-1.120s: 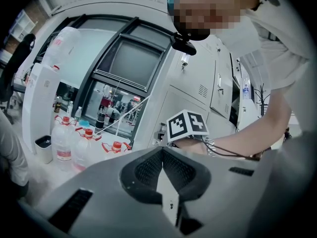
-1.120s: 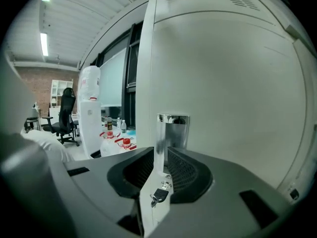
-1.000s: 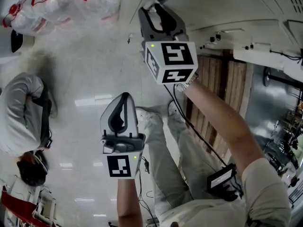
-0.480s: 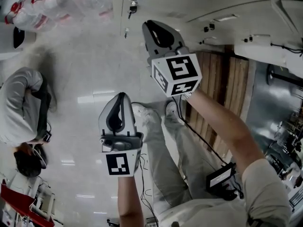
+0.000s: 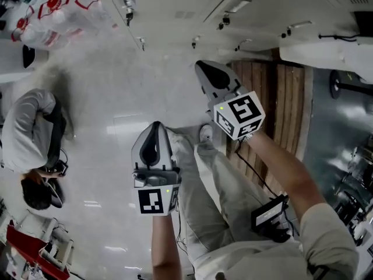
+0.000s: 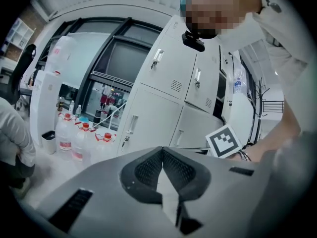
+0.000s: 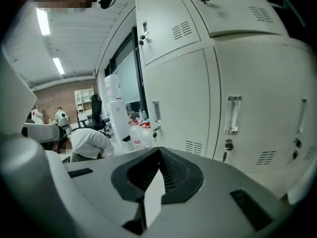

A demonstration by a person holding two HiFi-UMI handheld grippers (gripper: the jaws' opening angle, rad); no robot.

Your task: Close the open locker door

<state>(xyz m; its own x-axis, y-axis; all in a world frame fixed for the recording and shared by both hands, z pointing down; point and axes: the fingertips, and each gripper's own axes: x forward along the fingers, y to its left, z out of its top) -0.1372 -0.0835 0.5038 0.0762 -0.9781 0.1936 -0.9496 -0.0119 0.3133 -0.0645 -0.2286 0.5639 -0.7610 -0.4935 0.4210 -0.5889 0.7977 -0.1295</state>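
1. Head view, looking steeply down: the left gripper (image 5: 155, 125) and the right gripper (image 5: 201, 66) are held out over a pale, glossy floor (image 5: 116, 98). The right one reaches farther forward, close to a strip of wooden boards (image 5: 280, 109).
2. Left gripper view: its jaws are pressed together tip to tip, with nothing caught between them.
3. Right gripper view: here too the jaws meet and are empty. They point at a bank of white lockers (image 7: 178, 98) (every door facing this camera sits flush, handles and vent slots showing).
4. Seen from the left gripper view, the same lockers (image 6: 158, 108) stand ahead, well apart from the jaws. A dark gap (image 6: 220, 90) shows at the right end of the bank, beside a white panel; whether that is the open door cannot be told from these views.
5. At the left edge of the head view, a person in a grey top (image 5: 29, 136) bends low over the floor. Water bottles (image 6: 74, 138) with red caps stand on the floor near the lockers.
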